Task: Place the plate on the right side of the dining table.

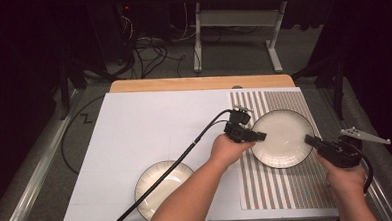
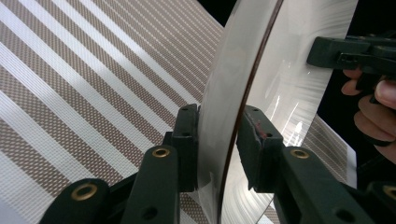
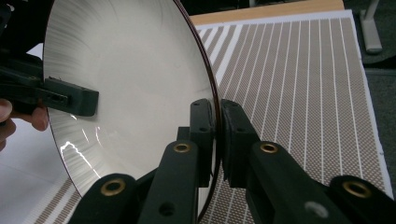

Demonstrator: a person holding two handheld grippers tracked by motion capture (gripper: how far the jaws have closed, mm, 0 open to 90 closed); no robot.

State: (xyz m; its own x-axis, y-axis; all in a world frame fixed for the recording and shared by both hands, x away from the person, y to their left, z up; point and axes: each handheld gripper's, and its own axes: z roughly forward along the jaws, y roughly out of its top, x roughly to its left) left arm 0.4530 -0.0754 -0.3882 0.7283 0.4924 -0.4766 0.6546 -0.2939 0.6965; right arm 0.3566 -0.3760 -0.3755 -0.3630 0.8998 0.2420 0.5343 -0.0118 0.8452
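A white dark-rimmed ceramic plate (image 1: 282,138) is held above a brown-and-white striped placemat (image 1: 282,187) on a white-covered wooden table (image 1: 134,128). It is clamped by the right gripper (image 3: 217,140); the left gripper (image 2: 219,140) is slackened around its rim. No writing is legible.

Two plates, one striped mat and two grippers on the surface.
One plate (image 1: 283,137) lies on the striped mat (image 1: 282,187) near the right edge, one plate (image 1: 160,189) at the front edge; left gripper (image 1: 261,135), right gripper (image 1: 309,139).
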